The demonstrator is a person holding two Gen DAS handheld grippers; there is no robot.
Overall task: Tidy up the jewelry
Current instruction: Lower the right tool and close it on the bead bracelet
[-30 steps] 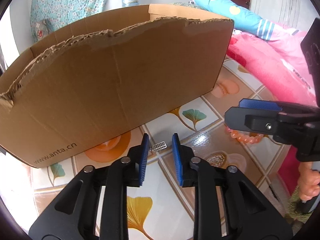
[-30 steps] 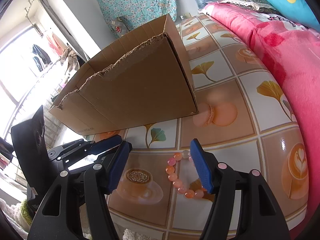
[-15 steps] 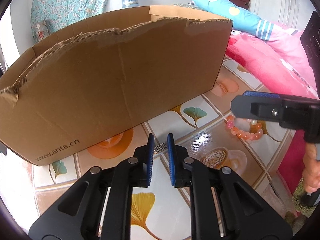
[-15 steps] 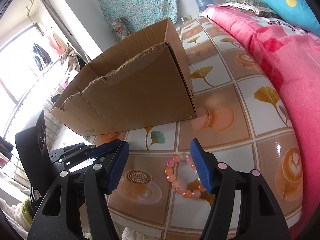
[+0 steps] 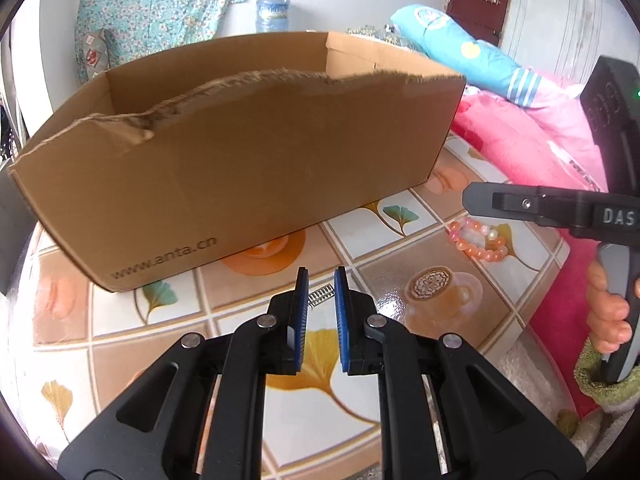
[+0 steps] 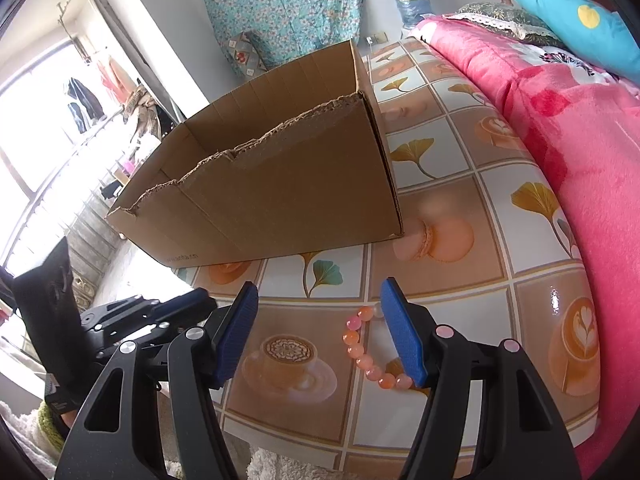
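1. Between our left jaws sits a small silver piece of jewelry (image 5: 320, 295), ribbed like a tiny coil; it runs from the inner face of the left pad toward the right pad, near the tips.
2. Our left gripper (image 5: 321, 289) has its blue pads drawn close together with only a narrow gap, and the silver piece appears pinched there, though we cannot tell whether both pads truly press on it.
3. Under our right gripper (image 6: 318, 304), a bead bracelet (image 6: 362, 354) of orange and pink beads lies flat on the table; its near arc curves in between the jaws, and part of it is hidden behind the right pad.
4. Our right jaws stand wide apart, one pad on each side of the bracelet's left half, and we see neither pad pressing on a bead.
5. Ahead of both sets of jaws stands an open cardboard box (image 5: 248, 168) with a torn top edge and a printed web address low on its near wall.
6. Beneath everything lies the tablecloth (image 6: 520, 208), patterned with coffee cups, ginkgo leaves and macarons.
7. Right of our right jaws, a pink blanket (image 6: 580, 140) runs along the table's edge, with a blue pillow (image 6: 576, 12) beyond it.
8. From the left wrist view, a hand (image 5: 608, 320) grips the right gripper's handle at the far right.
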